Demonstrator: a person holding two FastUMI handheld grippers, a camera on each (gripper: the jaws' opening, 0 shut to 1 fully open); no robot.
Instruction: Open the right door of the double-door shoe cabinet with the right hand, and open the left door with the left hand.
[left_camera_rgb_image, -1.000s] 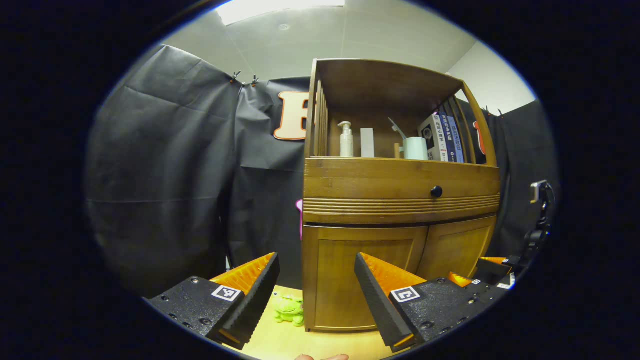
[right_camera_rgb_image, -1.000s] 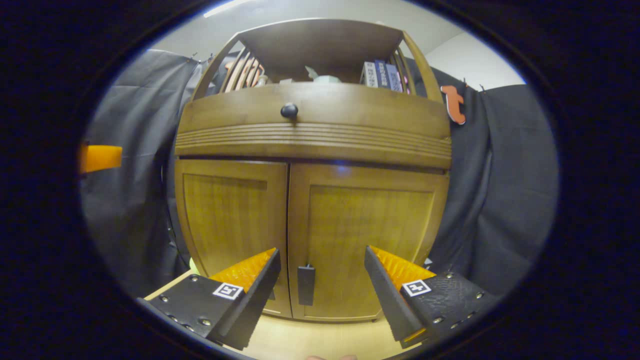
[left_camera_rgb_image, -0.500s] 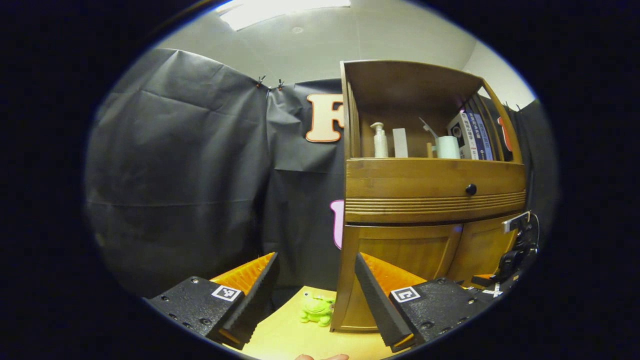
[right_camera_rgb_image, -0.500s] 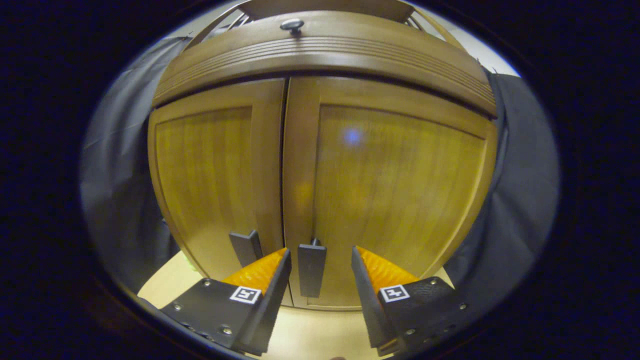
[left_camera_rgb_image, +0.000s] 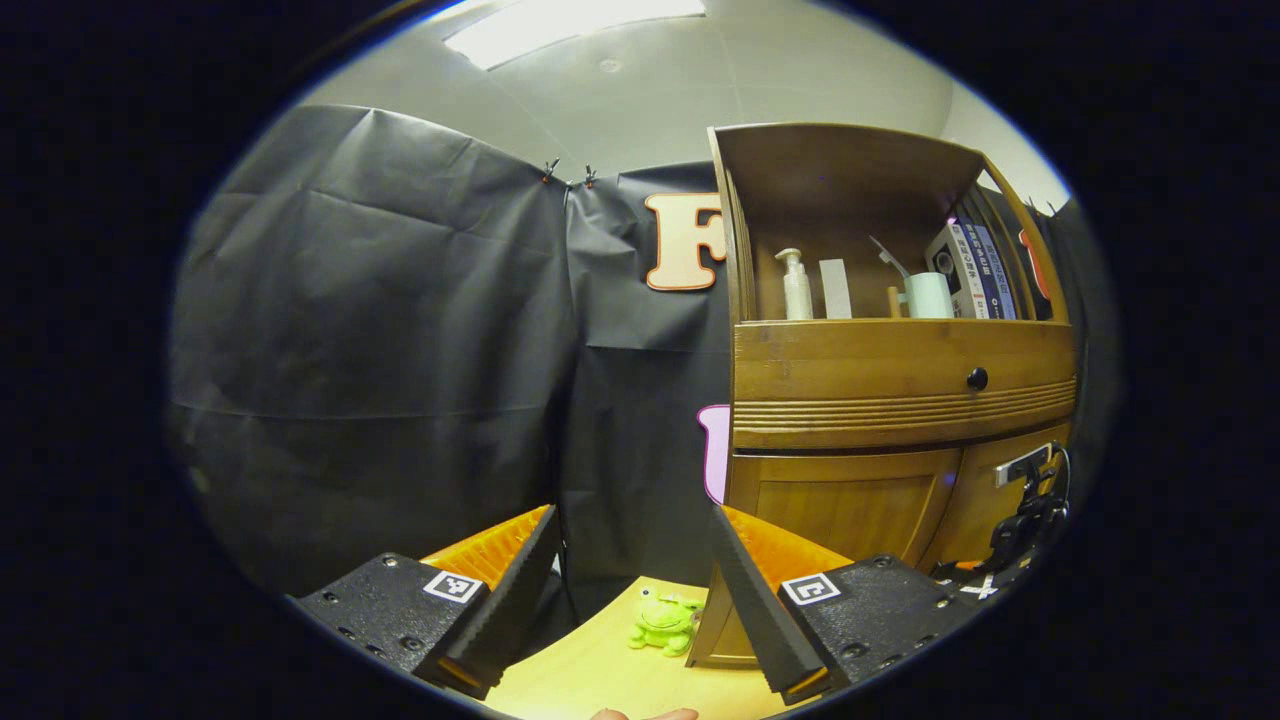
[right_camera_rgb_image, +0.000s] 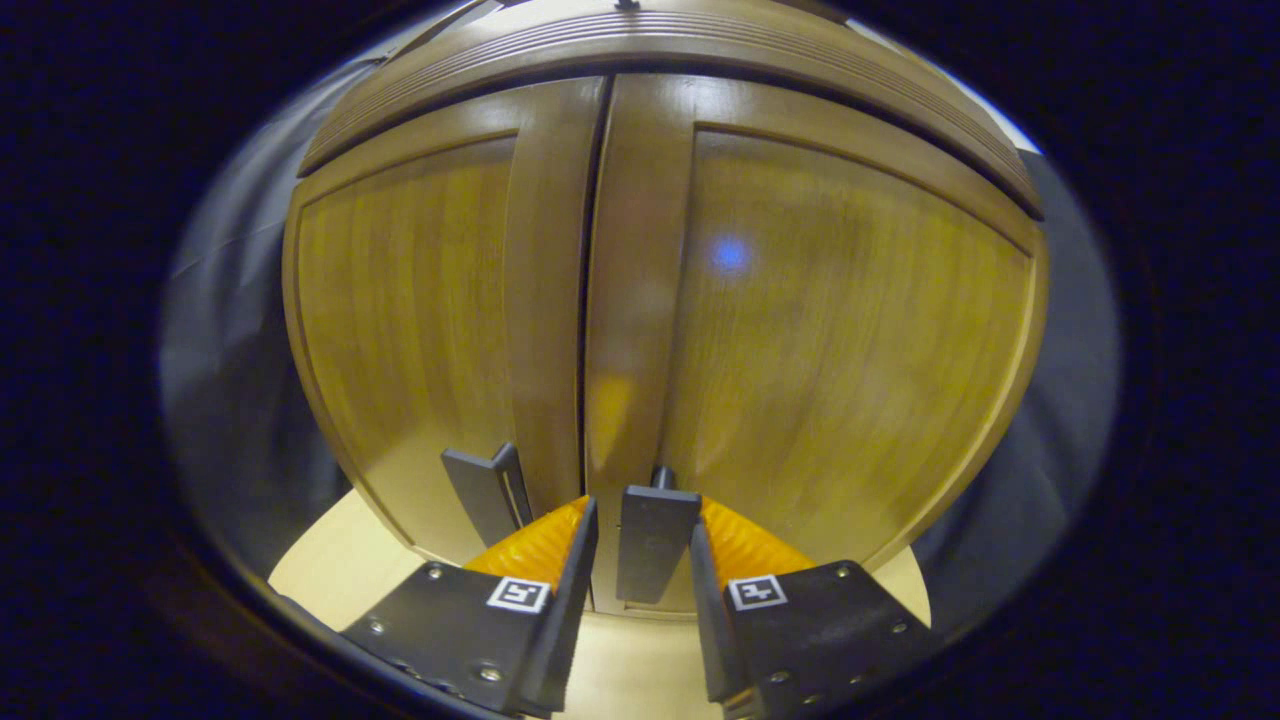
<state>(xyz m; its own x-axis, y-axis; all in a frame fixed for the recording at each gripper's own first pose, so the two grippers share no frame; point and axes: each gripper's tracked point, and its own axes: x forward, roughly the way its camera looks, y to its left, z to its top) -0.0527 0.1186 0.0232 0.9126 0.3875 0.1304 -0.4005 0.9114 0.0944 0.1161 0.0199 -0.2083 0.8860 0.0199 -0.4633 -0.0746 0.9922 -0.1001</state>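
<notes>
Right tongs flank the right door's handle — contact unclear; left tongs gape empty.

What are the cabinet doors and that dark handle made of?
The doors look like wood with a smooth glossy finish: brown grain streaks show and a light spot reflects. The handle looks like matte dark metal or plastic; I can't tell which.

Right gripper is level, its fingers narrowed to either side of the right door's handle with slim gaps visible, contact not confirmable; left gripper is held level with fingers spread wide, gripping nothing, and the right gripper appears far right in the left gripper view.
</notes>
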